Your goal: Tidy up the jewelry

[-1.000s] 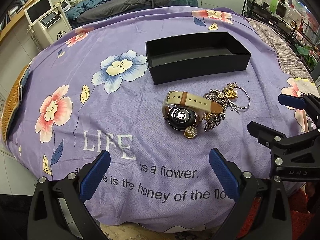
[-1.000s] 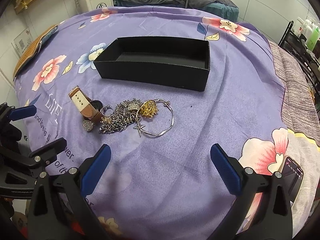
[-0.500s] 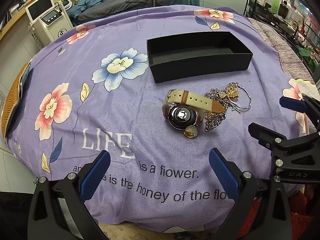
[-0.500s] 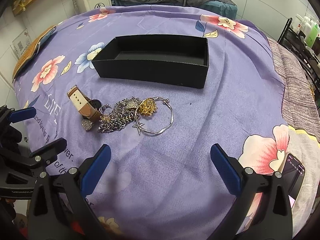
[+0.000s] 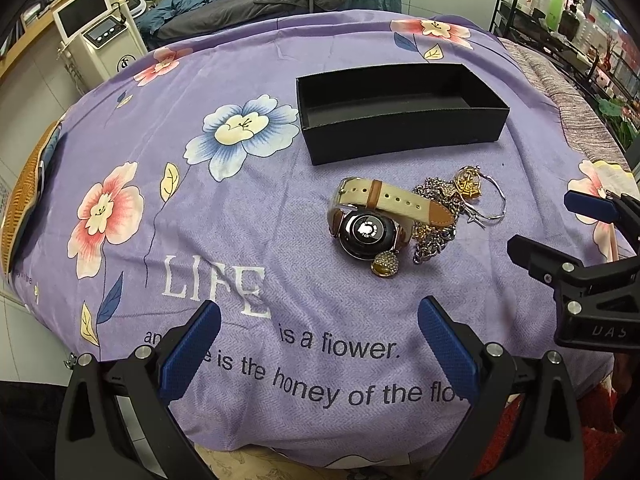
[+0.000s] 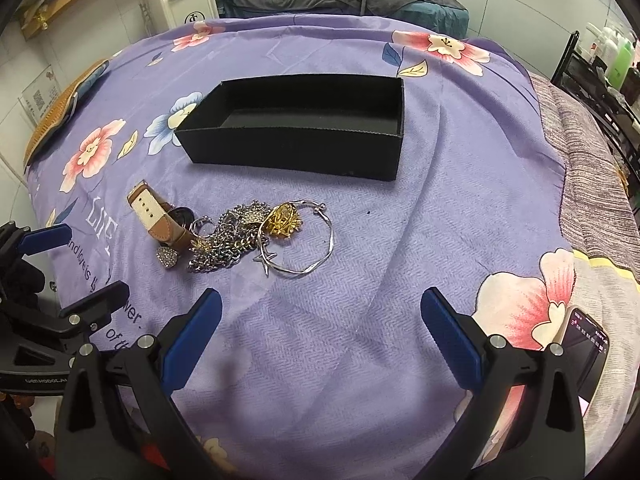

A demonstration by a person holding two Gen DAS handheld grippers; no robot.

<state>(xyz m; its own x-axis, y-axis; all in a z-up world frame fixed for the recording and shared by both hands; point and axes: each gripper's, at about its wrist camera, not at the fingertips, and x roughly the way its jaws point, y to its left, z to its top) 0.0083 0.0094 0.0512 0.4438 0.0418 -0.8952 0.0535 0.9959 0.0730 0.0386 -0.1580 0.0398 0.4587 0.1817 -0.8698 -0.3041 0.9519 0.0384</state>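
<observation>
A pile of jewelry lies on the purple flowered cloth (image 5: 240,208) in front of an empty black box (image 5: 400,136). It holds a watch (image 5: 366,230) with a beige and brown strap, a silver chain (image 6: 224,246), a gold brooch (image 6: 284,220), a thin silver bangle (image 6: 320,258) and a small rhinestone heart pendant (image 6: 167,257). My left gripper (image 5: 318,344) is open and empty, short of the watch. My right gripper (image 6: 320,334) is open and empty, short of the bangle. The box also shows in the right wrist view (image 6: 296,152).
A phone (image 6: 586,344) lies on the cloth at the right edge. A white machine (image 5: 96,40) and a bed with dark bedding stand behind the table. A shelf rack with bottles (image 5: 560,0) is at the far right. The cloth's front edge drops off below my grippers.
Both views have shifted slightly; the box and jewelry sit a little lower and closer in the left wrist view. Nothing on the cloth has moved. Both grippers stay open.
</observation>
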